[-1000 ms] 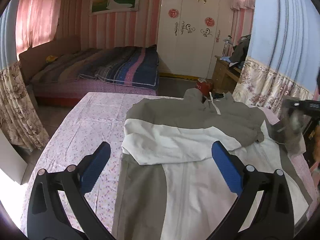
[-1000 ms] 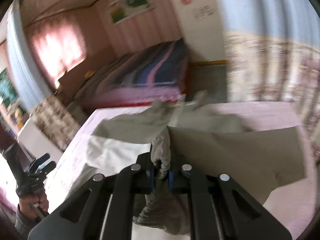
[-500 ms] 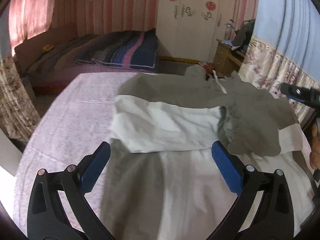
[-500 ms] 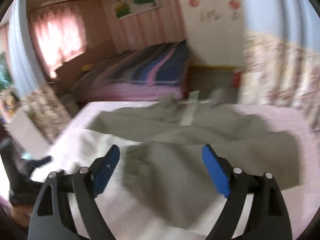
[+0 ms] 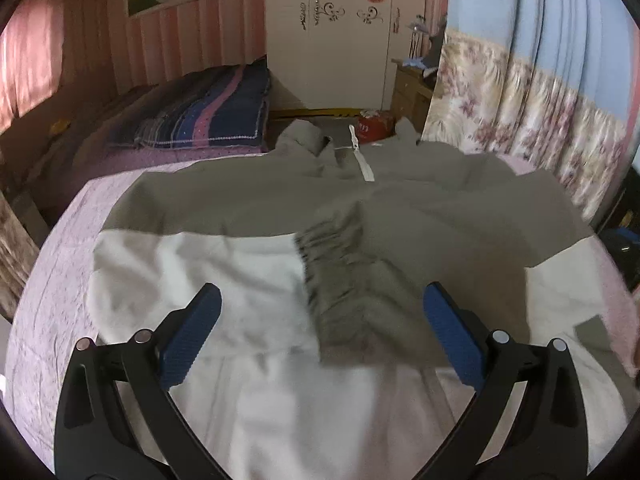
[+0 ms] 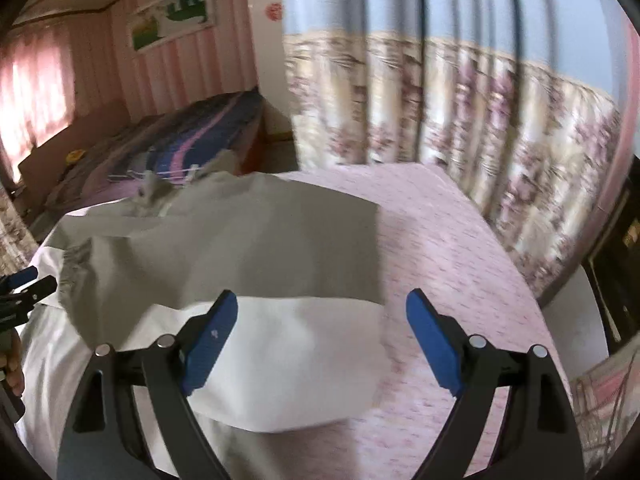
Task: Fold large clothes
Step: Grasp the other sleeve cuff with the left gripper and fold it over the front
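Standing wide apart, the jaws of the right gripper (image 6: 322,332) hold nothing; they have just been opening, and only cloth lies under the gap between them. The left gripper (image 5: 322,328) is released too, and its blue pads do not touch the fabric. Below both lies the jacket (image 5: 248,200), grey on top and white below, spread flat on the pink bedspread (image 6: 448,240). Both sleeves are already folded in over the chest: the white left sleeve (image 5: 192,272) and the grey right sleeve (image 5: 360,292), which meet near the middle. I judge the task about half done. The body still needs folding from the hem toward the collar (image 5: 308,140). The right edge of the jacket lies between the right jaws.
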Tool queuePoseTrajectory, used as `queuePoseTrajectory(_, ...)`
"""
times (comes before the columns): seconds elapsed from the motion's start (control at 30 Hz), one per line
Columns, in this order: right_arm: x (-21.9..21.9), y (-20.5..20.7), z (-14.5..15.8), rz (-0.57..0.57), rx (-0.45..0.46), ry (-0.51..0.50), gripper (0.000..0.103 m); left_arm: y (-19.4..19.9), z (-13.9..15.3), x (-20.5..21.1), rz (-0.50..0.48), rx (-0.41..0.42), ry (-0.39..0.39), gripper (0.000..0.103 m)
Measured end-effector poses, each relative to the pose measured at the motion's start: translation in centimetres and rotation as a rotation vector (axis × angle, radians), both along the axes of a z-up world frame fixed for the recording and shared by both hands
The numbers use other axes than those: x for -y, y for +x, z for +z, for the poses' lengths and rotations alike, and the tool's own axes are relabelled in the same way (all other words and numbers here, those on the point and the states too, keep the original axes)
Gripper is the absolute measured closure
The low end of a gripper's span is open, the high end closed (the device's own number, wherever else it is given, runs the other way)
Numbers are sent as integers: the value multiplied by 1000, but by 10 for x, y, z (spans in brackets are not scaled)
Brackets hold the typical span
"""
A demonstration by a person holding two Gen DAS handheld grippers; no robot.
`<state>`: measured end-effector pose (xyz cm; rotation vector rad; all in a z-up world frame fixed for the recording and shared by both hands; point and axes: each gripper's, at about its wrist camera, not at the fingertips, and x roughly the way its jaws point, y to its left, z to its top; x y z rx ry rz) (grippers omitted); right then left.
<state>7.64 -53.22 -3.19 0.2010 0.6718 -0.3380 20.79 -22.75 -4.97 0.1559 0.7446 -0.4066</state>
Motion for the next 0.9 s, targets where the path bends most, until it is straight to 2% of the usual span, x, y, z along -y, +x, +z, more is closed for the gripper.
queuePoseTrajectory(0.07, 12, -6, -2, -14, -5, 23, 16, 9, -11, 14, -12, -49, 6, 3)
queuePoseTrajectory(0.13, 18, -8, -4, -19, -12, 25, 16, 18, -20, 25, -35, -97, -25, 4)
queuePoseTrajectory(0.2, 21, -9, -4, -19, -18, 23, 16, 25, -26, 32, -52, -129, -25, 19)
queuePoseTrajectory(0.23, 22, -10, -5, -17, -23, 24, 16, 28, -28, 35, -64, -143, -20, 37)
queuePoseTrajectory(0.3, 21, -9, -2, -14, -29, 18, 16, 31, -29, 35, -59, -139, -7, 55)
queuePoseTrajectory(0.37, 17, -5, 3, -6, -33, 6, 16, 34, -22, 30, -63, -135, -28, 76)
queuePoseTrajectory(0.4, 14, -5, 5, -3, -33, 2, 16, 34, -18, 25, -60, -122, -24, 82)
queuePoseTrajectory(0.43, 10, -1, 8, 0, -33, -5, 16, 34, -11, 19, -49, -95, -9, 96)
queuePoseTrajectory(0.47, 6, 2, 11, 5, -30, -9, 16, 35, -2, 7, -34, -61, 0, 96)
queuePoseTrajectory(0.63, -19, 27, 21, 51, -33, -33, 15, 53, 29, -55, 66, 8, 17, 96)
queuePoseTrajectory(0.8, -45, 53, 23, 92, -40, -41, 14, 66, 41, -100, 128, 33, 20, 96)
queuePoseTrajectory(0.9, -65, 69, 26, 137, -58, -94, 14, 76, 44, -127, 177, 54, 58, 96)
